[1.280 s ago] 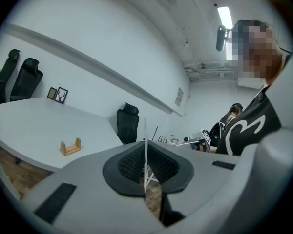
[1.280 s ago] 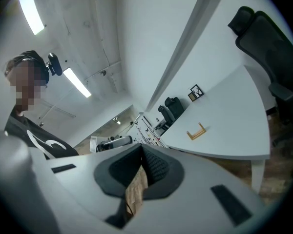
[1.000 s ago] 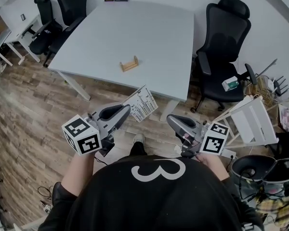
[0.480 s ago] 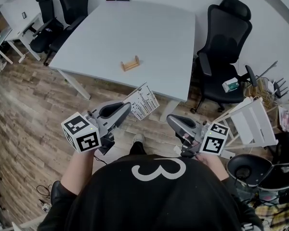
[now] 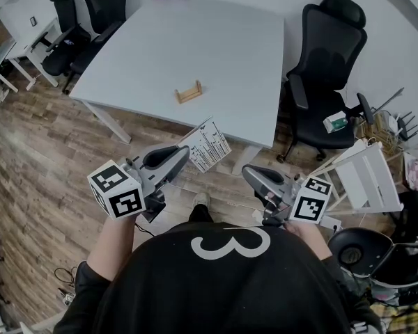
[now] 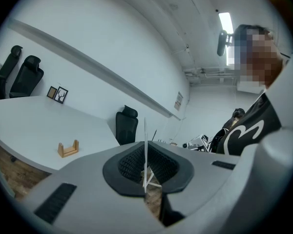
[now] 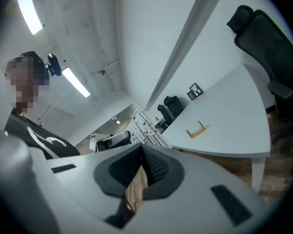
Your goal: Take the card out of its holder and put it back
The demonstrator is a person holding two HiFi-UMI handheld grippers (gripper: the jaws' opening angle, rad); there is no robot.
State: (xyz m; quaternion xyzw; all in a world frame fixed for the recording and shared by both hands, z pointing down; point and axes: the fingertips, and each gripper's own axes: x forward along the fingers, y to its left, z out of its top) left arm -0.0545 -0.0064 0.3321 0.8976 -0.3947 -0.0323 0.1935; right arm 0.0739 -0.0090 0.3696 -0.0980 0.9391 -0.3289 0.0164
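Head view: card (image 5: 205, 145) pinched in left gripper (image 5: 177, 160), projecting up-frame toward empty wooden holder (image 5: 188, 92) on table (image 5: 216, 47), well apart.
Left gripper view: card edge-on, upright; holder lower left.
Right gripper view: right gripper (image 7: 141, 147) closed, empty.

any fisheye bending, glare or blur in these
Head view: evenly lit and sharp, mild bowing at the edges; the small wooden card holder is crisp. Left gripper view: strong fisheye with dark corners, the ceiling strip light blown out, the thin white card in the left hand-held gripper seen edge-on. Right gripper view: same fisheye, a second strip light glaring.
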